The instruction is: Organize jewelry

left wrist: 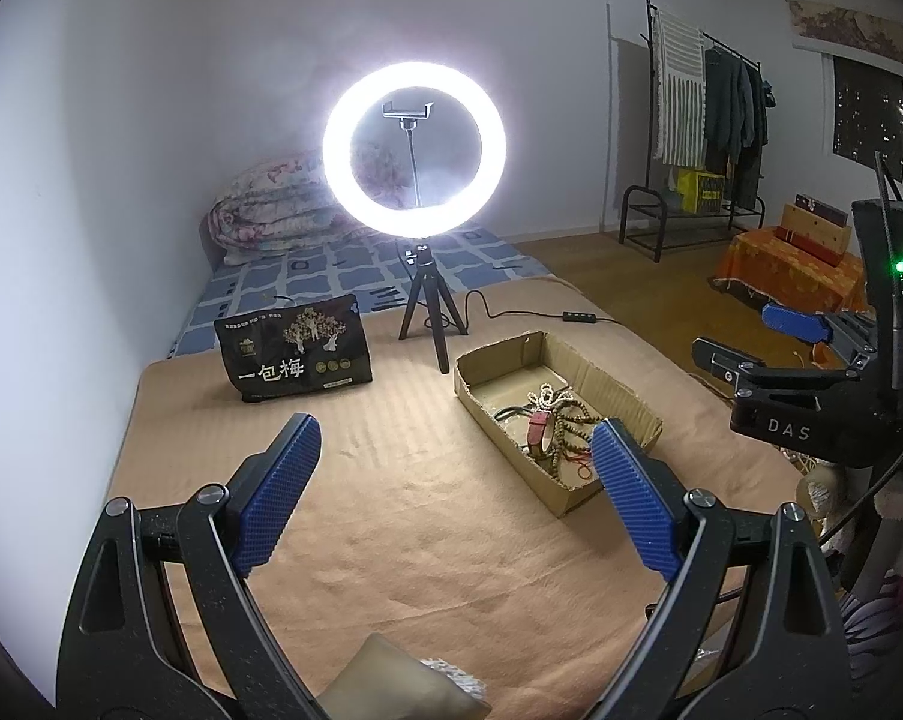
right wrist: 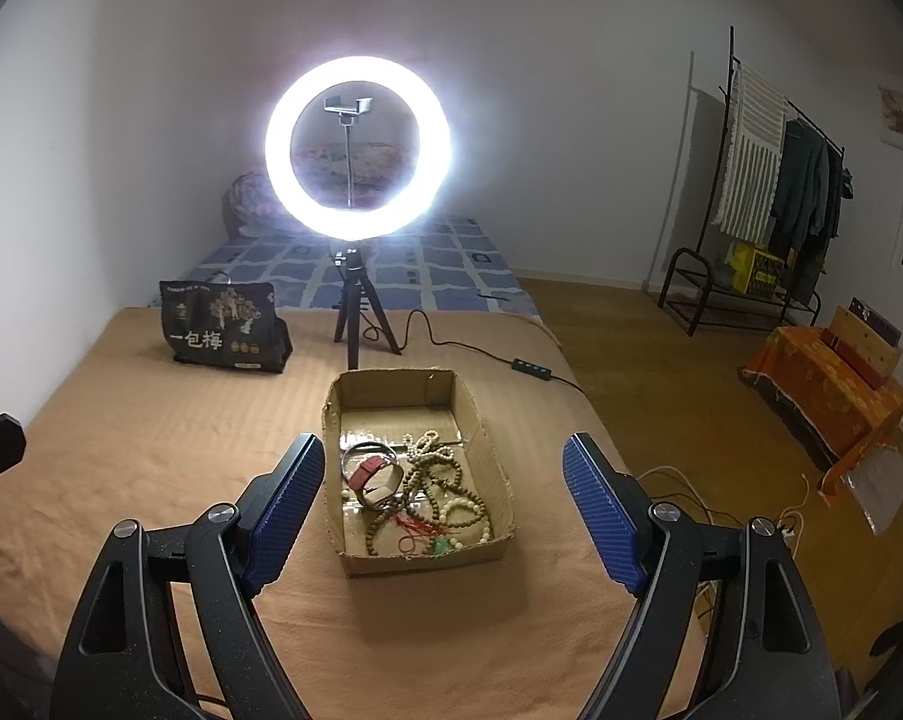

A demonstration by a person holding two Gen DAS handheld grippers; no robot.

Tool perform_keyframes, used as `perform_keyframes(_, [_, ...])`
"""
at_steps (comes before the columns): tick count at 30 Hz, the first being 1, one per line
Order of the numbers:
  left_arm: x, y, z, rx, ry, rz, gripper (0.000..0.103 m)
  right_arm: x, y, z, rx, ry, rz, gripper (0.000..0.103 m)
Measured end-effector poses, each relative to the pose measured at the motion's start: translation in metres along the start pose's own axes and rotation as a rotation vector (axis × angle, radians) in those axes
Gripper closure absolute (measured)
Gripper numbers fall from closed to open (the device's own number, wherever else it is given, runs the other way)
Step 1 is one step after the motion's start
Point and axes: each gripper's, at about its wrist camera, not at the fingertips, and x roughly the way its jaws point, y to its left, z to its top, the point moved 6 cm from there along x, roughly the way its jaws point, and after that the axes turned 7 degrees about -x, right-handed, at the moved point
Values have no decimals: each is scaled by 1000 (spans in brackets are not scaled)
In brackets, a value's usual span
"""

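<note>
A shallow cardboard box [right wrist: 355, 402] [left wrist: 607, 384] lies on the tan blanket. Inside it are a red-strapped watch [right wrist: 374, 474] [left wrist: 540, 427], several strings of wooden and pale beads [right wrist: 445, 492] [left wrist: 562, 402] and a small green piece [right wrist: 445, 545]. My right gripper [right wrist: 445, 480] hovers above the box's near end, open, nothing between its blue pads. My left gripper [left wrist: 454, 456] is open too, over bare blanket left of the box; its right pad [left wrist: 631, 492] overlaps the box's near corner. The right gripper [left wrist: 757, 339] also shows at the right edge of the left wrist view.
A lit ring light on a small tripod [right wrist: 358, 144] [left wrist: 414, 150] stands behind the box, its cable and switch [right wrist: 532, 369] trailing right. A black snack bag [right wrist: 223, 327] [left wrist: 298, 348] stands at the back left. Beyond the bed's right edge are wooden floor and a clothes rack [right wrist: 769, 204].
</note>
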Motion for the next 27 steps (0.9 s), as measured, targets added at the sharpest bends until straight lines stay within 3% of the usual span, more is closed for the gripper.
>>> perform_keyframes(27, [-5,-2,4,6,-18,25,9,1,-3,-3,2,11,-4,21])
